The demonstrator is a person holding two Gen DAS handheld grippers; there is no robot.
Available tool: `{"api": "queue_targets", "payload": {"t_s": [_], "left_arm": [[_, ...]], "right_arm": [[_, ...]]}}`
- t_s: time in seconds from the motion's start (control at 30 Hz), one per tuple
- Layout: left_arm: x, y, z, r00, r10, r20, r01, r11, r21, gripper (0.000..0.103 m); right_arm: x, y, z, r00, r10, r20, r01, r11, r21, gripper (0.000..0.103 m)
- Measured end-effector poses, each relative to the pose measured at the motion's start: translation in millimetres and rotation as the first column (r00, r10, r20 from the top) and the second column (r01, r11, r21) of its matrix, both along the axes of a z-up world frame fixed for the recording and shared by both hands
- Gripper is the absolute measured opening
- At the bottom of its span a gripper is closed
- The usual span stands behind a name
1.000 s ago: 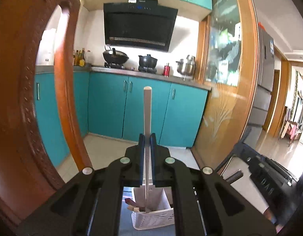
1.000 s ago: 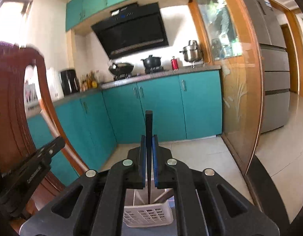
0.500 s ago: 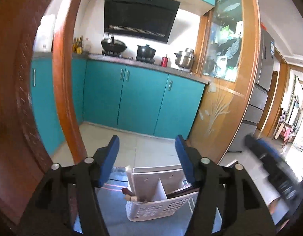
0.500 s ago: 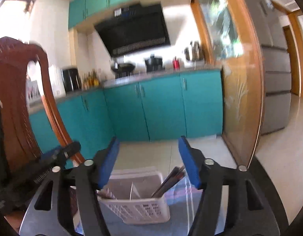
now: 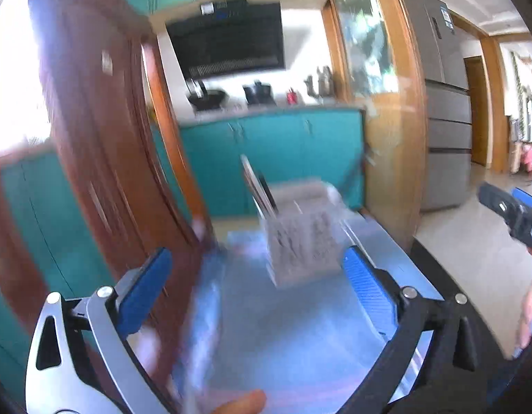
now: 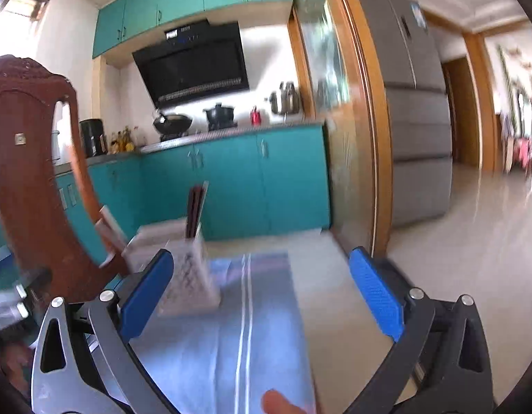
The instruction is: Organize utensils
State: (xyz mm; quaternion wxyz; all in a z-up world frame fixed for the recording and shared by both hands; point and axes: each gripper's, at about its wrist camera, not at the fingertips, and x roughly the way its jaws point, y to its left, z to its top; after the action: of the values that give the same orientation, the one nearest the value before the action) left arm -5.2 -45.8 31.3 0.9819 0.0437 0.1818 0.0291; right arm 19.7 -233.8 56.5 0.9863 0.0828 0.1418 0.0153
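left gripper (image 5: 255,283) | right gripper (image 6: 262,286) | jaws opening, emptied | utensils now in basket (image 5: 302,238)

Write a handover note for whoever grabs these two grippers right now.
Left gripper: jaws opening, nothing between them.
Right gripper: jaws opening, nothing between them either.
White perforated plastic utensil basket stands upright on the blue-grey table mat, ahead of both grippers.
Done: a pale flat utensil and others stand in one end of the basket; dark flat sticks stand in the other end.
Left: the pictures are blurred and show no loose utensils on the mat, so check outside these views for any before reaching again.
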Motion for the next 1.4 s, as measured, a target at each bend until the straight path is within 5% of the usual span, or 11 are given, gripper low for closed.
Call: {"api": "queue_targets", "payload": {"t_s": [0.23,0.53,1.4], "left_arm": [[-49.4,-0.9,-0.3,1.000,-0.013,-0.014,0.013,1.000,-0.005,0.099],[-99.3,11.0,-0.3,1.000,0.007,-0.017,-0.007,1.000,0.013,0.099],[-126.1,9.9,15.1,1.000,-0.017,0.015,0.017,1.000,0.000,0.099]], "right_arm": [[-66.6,38.7,-8.1,0.999,0.017,-0.048,-0.024,0.988,-0.150,0.100],[-106.8,56.6,-5.6,0.997,0.035,-0.062,-0.045,0.983,-0.180,0.100],[-139.9,73.6,9.9,0.997,0.080,-0.019,-0.082,0.972,-0.221,0.100]]}}
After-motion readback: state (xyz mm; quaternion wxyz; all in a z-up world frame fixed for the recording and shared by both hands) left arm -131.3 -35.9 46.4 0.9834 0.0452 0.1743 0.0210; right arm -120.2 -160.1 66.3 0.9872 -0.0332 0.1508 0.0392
